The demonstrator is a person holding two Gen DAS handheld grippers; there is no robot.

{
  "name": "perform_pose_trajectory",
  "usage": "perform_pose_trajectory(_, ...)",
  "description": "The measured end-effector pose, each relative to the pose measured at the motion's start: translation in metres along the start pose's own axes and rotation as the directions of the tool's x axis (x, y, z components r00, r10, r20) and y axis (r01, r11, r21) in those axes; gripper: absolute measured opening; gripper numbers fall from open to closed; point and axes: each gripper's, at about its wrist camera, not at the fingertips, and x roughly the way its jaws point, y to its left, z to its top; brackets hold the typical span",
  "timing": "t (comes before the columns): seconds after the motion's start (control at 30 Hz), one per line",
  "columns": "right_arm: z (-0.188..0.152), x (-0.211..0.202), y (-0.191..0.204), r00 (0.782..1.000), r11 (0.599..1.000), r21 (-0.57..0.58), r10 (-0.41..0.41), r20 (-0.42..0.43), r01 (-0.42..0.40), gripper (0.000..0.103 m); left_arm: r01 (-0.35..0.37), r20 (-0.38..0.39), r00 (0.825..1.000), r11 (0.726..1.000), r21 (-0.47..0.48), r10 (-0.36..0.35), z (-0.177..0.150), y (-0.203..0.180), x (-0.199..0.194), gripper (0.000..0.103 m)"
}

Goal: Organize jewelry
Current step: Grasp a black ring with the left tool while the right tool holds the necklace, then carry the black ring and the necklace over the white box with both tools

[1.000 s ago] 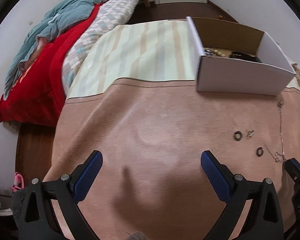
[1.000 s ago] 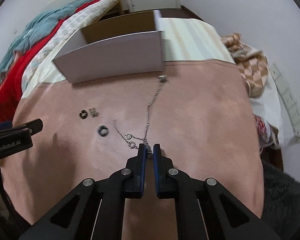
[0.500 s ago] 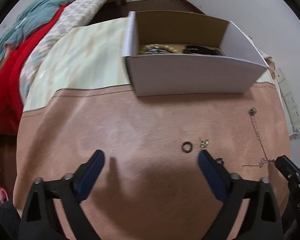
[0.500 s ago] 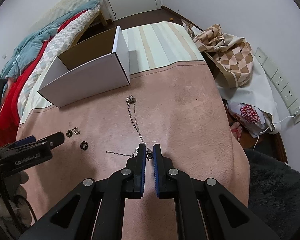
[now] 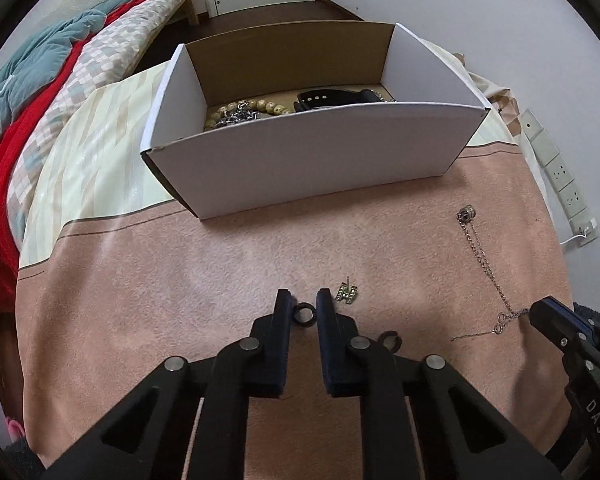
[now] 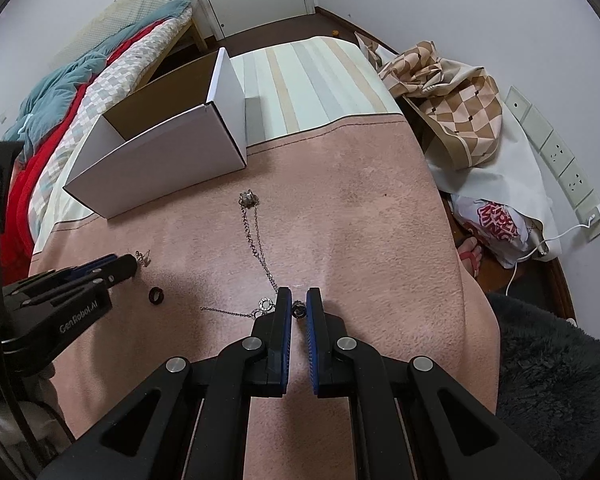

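Note:
My left gripper [image 5: 303,304] is shut on a black ring [image 5: 304,315] lying on the pink cloth. A small sparkly earring [image 5: 347,293] lies just right of it, and a second black ring [image 5: 390,339] sits behind the right finger. My right gripper [image 6: 299,302] is shut on a silver chain necklace [image 6: 256,240] at its near end; the chain runs away toward the white box [image 6: 160,160]. The chain also shows in the left wrist view [image 5: 486,264]. The open white box [image 5: 308,152] holds a beaded bracelet [image 5: 252,108] and a black strap [image 5: 332,98].
The pink cloth [image 5: 180,280] covers the table, with a striped cloth [image 6: 300,80] behind it. A bed with red and teal bedding [image 5: 28,100] is at the left. Checked fabric and bags [image 6: 460,120] lie off the right edge, next to wall sockets [image 6: 560,164].
My left gripper moved right toward the jewelry and closed from wide open onto the black ring. My right gripper stayed shut on the chain and shifted a little.

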Motion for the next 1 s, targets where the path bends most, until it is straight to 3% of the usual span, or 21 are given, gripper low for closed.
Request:
perform_pose_trajectory(0.27,0.007,-0.015,0.005,0.999,1.000,-0.003,0.031,0.024,-0.031,0.007,0.017,0.019,1.000,1.000,-0.003,-0.017,-0.008,0.002,-0.017,0.010)
perform_pose_trajectory(0.5,0.026,-0.043,0.019,0.994,0.996,-0.026,0.089,0.070,-0.087,0.007,0.031,0.090,0.995,0.999,-0.016,-0.030,0.002,0.012,-0.055,0.010)
perform_pose_trajectory(1.0,0.096,-0.117,0.055,0.955,0.981,-0.113,0.184,0.234,-0.161,0.007,0.020,0.266,0.964,0.999,-0.040,-0.008,0.044,0.033,-0.134,0.010)
